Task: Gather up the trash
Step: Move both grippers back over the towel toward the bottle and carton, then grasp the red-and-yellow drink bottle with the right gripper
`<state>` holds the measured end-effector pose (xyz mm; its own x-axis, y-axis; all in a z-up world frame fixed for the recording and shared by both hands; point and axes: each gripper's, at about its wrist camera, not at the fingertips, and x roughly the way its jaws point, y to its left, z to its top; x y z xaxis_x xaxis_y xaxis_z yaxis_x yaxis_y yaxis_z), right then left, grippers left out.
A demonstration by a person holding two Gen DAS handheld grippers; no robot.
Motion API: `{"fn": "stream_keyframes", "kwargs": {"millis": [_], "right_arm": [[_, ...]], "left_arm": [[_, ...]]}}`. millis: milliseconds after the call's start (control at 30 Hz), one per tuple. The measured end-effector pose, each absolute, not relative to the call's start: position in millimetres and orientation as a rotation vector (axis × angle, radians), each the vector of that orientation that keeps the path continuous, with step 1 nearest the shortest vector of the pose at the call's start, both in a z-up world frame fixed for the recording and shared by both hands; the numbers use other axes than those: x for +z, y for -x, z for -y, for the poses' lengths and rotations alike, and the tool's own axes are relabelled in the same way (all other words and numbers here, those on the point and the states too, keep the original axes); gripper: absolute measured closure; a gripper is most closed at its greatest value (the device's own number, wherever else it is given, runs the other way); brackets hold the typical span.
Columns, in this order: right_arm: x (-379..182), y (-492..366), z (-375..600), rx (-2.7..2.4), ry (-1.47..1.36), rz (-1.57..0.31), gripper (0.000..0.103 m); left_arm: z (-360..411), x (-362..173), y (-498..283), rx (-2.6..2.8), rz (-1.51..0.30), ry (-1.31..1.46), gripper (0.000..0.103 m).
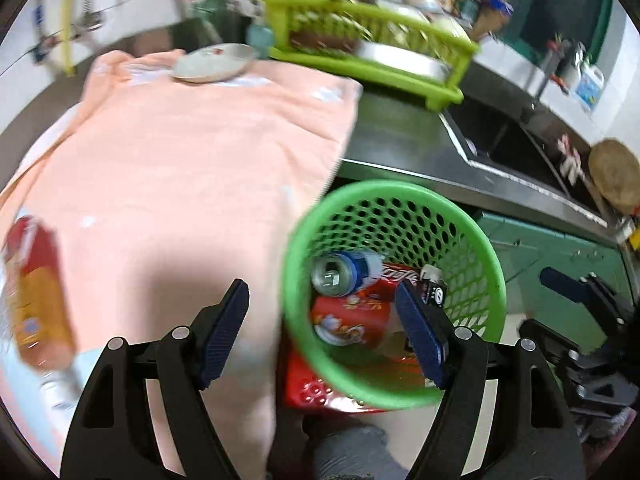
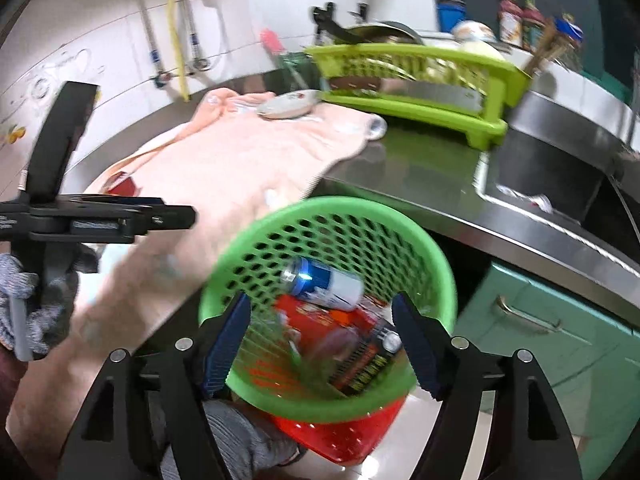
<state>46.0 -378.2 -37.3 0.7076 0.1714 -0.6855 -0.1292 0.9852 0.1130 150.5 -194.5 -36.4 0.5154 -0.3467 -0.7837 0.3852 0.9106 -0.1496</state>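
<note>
The green basket (image 1: 394, 294) stood on the floor against the edge of the steel counter (image 1: 400, 140), a round plastic thing with walls pierced all over by small holes and a thick smooth rim. It sat on, or in, a red perforated basket (image 2: 344, 436) of the same sort; which of the two I could not tell. Inside lay the trash: a blue and silver can (image 1: 346, 274) on its side, its dull metal end turned up, resting on glossy red printed packets (image 1: 350, 320) and a dark wrapper (image 2: 366, 364) with yellow lettering.

The left gripper (image 1: 322, 332) hung above the basket's near rim with its jaws wide apart and nothing between them, the ribbed dark blue pads (image 1: 224, 332) facing each other across bare air. The right gripper (image 2: 328, 348) was over the basket as well, jaws parted and empty (the can lay beyond them, untouched).

A soft peach towel (image 1: 192, 168), faintly napped, was spread over most of the counter and drooped over its front edge. On it, at the left, lay a clear plastic bottle (image 1: 38, 300) with a red label and amber liquid, blurred. At the far end a shallow white plate (image 1: 214, 62) sat on the cloth, and beside it a slatted lime-green dish rack (image 1: 372, 52) held a metal tray. To the right the counter sank into a square steel sink (image 2: 560, 188), with green cabinet doors (image 2: 540, 340) below. A hand in a grey knitted glove (image 2: 24, 308) gripped the left tool's handle.
</note>
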Motion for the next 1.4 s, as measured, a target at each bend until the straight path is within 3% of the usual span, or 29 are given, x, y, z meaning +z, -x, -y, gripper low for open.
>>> {"fn": "stream_keyframes", "kwargs": {"millis": [233, 733, 1400], "right_arm": [[-27.8, -69.4, 299.0, 0.292, -0.011, -0.755, 0.026], [-30.3, -138.3, 114.3, 0.519, 0.06, -0.825, 0.025], [-48.7, -215.1, 14.3, 0.525, 0.073, -0.92, 0.024]], "left_arm": [[99.2, -9.1, -126.1, -0.293, -0.857, -0.002, 0.028], [-102.0, -6.2, -105.5, 0.014, -0.827, 0.149, 0.028], [-181.8, -31.3, -106.9, 0.097, -0.832, 0.186, 0.028]]}}
